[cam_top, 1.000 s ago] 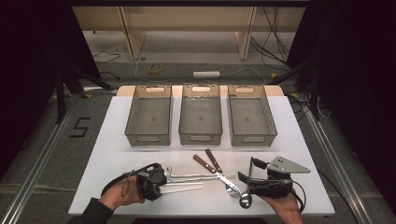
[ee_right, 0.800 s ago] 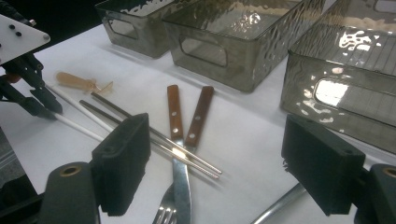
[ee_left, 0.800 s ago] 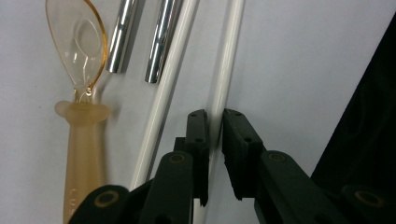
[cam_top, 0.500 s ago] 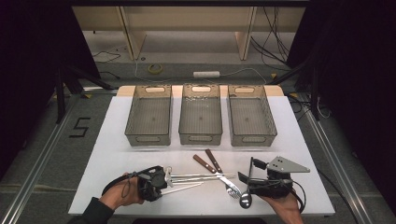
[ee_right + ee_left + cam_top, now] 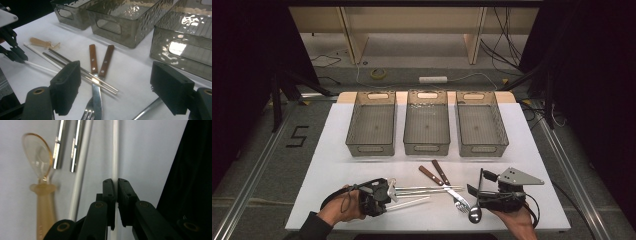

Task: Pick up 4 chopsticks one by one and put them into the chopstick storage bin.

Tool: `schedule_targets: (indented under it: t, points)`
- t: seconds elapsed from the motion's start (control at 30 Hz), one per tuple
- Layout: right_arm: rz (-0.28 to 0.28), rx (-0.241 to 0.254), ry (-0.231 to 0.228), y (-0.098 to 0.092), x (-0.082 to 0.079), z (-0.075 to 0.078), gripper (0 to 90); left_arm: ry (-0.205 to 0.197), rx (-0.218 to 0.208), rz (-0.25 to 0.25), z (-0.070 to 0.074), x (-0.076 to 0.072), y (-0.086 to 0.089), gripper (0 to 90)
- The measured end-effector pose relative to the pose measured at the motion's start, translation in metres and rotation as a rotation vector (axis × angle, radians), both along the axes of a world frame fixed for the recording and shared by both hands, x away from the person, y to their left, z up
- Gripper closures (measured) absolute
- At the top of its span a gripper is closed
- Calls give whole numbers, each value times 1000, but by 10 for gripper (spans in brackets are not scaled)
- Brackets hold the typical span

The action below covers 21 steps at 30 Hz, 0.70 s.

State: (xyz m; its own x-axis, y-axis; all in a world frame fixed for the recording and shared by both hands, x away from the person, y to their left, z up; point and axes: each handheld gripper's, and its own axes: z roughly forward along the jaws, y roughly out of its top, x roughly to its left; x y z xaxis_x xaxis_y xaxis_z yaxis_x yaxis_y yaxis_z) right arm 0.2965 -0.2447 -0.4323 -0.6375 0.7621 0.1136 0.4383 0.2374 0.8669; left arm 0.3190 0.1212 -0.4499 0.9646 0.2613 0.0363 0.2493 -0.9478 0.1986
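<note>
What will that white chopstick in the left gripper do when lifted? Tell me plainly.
The white chopstick looks thin, straight and rigid, so it should probably stay stiff and feel light. The left gripper pinches it near one end, so the long free end may droop or swivel between the pads. Its smooth, glossy, rounded surface suggests it could slip, or roll if dropped on the table.

Amber spoon — handle blurred, cut off at the bottom edge
</note>
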Motion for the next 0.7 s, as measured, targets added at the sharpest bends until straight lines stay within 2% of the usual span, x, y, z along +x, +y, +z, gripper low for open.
schedule_targets:
  t: [0.1,0.17,0.2,0.23,0.37,0.43,0.5,0.53,0.57,0.63,0.7]
  points:
    - [0,1,3,0,0,0,256,-15,-71,38,12,1,1,846]
    - [-2,2,4,0,0,0,256,-24,-107,63,16,1,1,846]
    - [0,2,1,0,0,0,256,-24,-107,63,16,1,1,846]
    - [0,3,2,0,0,0,256,-13,-160,84,21,3,2,846]
    - [-3,4,5,0,1,-1,256,-24,-228,152,30,8,5,846]
    - [-4,5,6,0,1,-1,256,-26,-244,170,32,10,6,846]
    - [-7,9,7,-1,1,-1,256,-39,-284,213,40,16,10,846]
    - [-8,11,8,-1,1,-1,256,-39,-284,213,40,16,10,846]
    - [-8,13,9,-1,1,-1,256,-53,-311,245,46,21,13,846]
    - [-8,14,10,-1,1,-1,256,-69,-336,277,52,26,16,846]
    - [-7,15,10,-1,1,-1,256,-79,-348,290,55,30,18,846]
